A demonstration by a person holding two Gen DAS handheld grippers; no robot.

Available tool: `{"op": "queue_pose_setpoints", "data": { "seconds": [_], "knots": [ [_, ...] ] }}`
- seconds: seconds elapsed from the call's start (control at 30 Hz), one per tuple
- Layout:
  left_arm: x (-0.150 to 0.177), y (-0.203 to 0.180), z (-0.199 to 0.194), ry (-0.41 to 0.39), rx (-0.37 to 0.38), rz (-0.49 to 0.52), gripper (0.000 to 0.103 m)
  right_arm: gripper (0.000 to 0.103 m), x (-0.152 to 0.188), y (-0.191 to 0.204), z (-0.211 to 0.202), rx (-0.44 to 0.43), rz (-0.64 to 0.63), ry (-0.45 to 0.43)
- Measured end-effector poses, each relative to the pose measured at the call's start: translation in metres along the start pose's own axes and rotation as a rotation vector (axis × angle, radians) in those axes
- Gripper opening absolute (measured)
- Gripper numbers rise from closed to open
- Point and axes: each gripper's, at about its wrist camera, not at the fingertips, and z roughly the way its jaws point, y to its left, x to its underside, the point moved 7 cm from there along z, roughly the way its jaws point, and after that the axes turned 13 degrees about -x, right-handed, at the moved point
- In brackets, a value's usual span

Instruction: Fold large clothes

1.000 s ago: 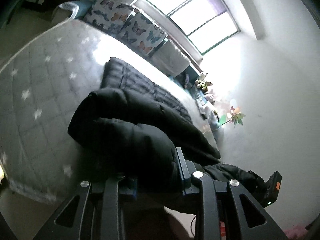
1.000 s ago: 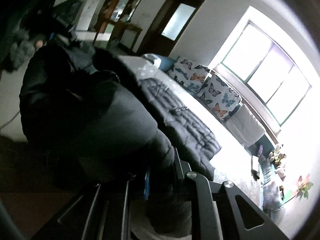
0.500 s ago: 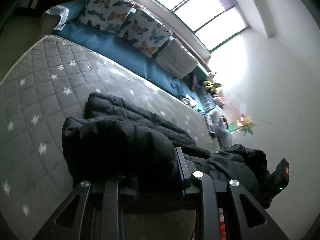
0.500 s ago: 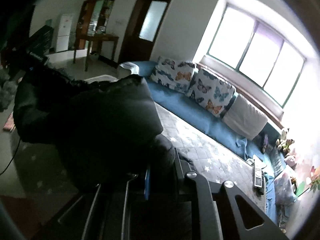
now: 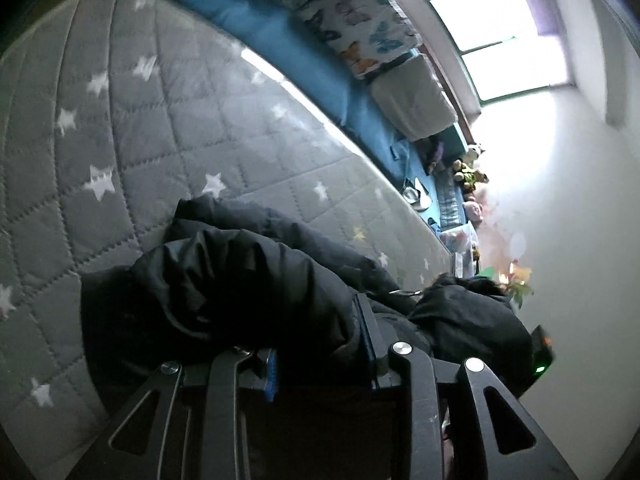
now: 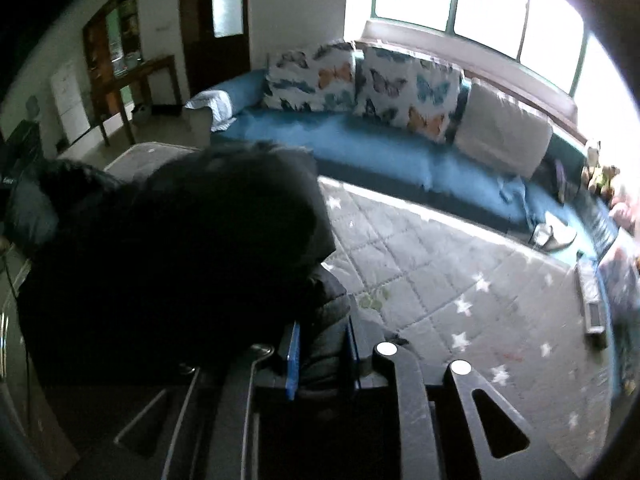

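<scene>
My left gripper [image 5: 320, 360] has a thick fold of the black, puffy padded coat [image 5: 240, 292] between its blue-edged pads, and its jaws are opening; the fabric still fills the gap from pad to pad, so I read it as a loosening grasp rather than a release. My right gripper [image 6: 322, 354] has a narrower bunch of the same black coat [image 6: 180, 248] between its pads, and its jaws are opening too, with the cloth touching both pads.

The coat lies heaped on the grey quilted mattress with white stars [image 5: 140, 128], close to the near edge of it. In the left wrist view one bulky fold sits directly in front of the gripper, and another dark mass of the coat spreads off to the right. In the right wrist view the coat rises as a big dark mound to the left of the gripper, hiding much of the mattress [image 6: 440, 272] behind it.

Beyond the mattress runs a blue sofa [image 6: 360, 140] with two white butterfly-print cushions [image 6: 408, 92] and a plain grey cushion [image 6: 504, 132], under a bright window [image 6: 480, 0]. Small objects lie at the sofa's far right end, too blurred to name.
</scene>
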Motion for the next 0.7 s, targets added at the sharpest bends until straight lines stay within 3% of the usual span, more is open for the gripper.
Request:
{"op": "queue_pose_setpoints", "data": {
  "seconds": [0.17, 0.27, 0.4, 0.47, 0.57, 0.7],
  "knots": [
    [-0.02, 0.012, 0.025, 0.05, 0.048, -0.078, 0.038, 0.033, 0.005, -0.009, 0.019, 0.01, 0.041, 0.058],
    [-0.033, 0.008, 0.024, 0.067, 0.08, -0.094, 0.039, 0.033, -0.009, -0.009, 0.002, -0.011, 0.048, 0.012],
    [-0.039, -0.004, 0.007, 0.043, 0.155, -0.077, 0.045, 0.034, -0.026, -0.013, -0.028, -0.086, 0.135, -0.114],
    [-0.044, -0.006, -0.005, 0.004, 0.172, -0.079, 0.046, 0.034, -0.032, -0.01, -0.047, -0.079, 0.135, -0.157],
    [-0.048, -0.013, -0.027, -0.056, 0.191, -0.059, 0.05, 0.034, -0.04, 0.011, -0.059, -0.088, 0.066, -0.16],
    [-0.05, -0.029, -0.051, -0.109, 0.166, -0.003, 0.053, 0.034, -0.043, 0.039, -0.034, -0.125, -0.001, -0.078]
  ]
}}
